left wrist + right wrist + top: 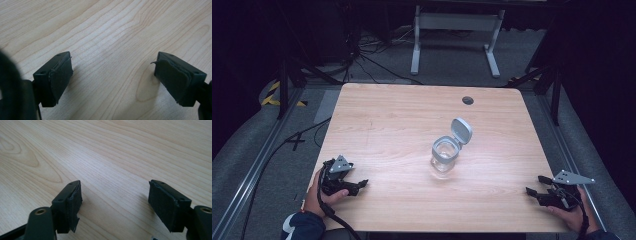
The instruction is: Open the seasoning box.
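1. While both tools rest near the tabletop's (402, 120) near edge, the clear glass jar with a grey hinged lid (445, 155) stands upright a little right of the middle, its lid flipped up and leaning back toward the far right corner.
2. The left gripper (357, 186) sits by the near-left corner, held in a hand (319, 196) with a dark sleeve. In the left gripper view its two black padded jaws stand wide apart with bare wood between them — it grips nothing.
3. The right gripper (534, 191) lies close to the right edge near the near corner, jaws pointing inward toward the jar. In the right gripper view it is likewise spread wide and empty.
4. Both grippers are well apart from the jar, so I judge any work on it has yet to begin.
5. Risks, as I judge them:
   - Glass is smooth and round; a pinch off its centre line could make it squirt out or tip.
   - The raised lid sits high, so an arm coming in from the far right side might knock it and topple the jar.
   - Pushing the lid shut with one gripper — without the other steadying the body — could slide the jar across the wood.
   - The pad on one right jaw looks frayed at its lower edge, which may weaken its hold.
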A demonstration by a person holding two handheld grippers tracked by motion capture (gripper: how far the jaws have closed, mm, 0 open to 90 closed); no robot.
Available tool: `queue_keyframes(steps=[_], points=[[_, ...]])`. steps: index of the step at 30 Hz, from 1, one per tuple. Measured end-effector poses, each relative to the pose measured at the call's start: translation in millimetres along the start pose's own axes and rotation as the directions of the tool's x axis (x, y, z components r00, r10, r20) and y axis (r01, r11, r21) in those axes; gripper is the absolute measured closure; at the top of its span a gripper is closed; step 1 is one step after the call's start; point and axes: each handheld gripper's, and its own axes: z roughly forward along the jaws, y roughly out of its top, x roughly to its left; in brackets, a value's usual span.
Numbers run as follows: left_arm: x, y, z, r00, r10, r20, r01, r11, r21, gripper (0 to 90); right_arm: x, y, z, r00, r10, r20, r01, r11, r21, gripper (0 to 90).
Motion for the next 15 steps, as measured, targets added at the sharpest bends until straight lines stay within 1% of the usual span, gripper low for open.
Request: queue_keyframes(steps=[8,11,13,15], points=[[0.3,0.0,0.0,1.0000,0.000,0.002,0.000,1.0000,-0.001,15.3,0.4,0.2,1.3,0.9999,-0.008,-0.009,0.008,1.000,-0.005,24.8],[0.3,0.0,0.0,1.0000,0.000,0.000,0.000,1.0000,-0.001,15.4,1.0,0.5,1.7,0.9999,-0.009,-0.007,0.009,1.000,-0.002,23.6],[0.3,0.0,0.0,1.0000,-0.001,0.002,0.001,1.0000,-0.001,15.4,1.8,0.8,1.7,1.0000,-0.003,-0.006,0.003,1.000,-0.002,23.8],[0.7,0.3,-0.3,1.0000,0.000,0.001,0.000,1.0000,0.000,15.3,2.5,0.9,1.9,1.0000,-0.008,-0.001,0.008,1.000,-0.005,24.6]])
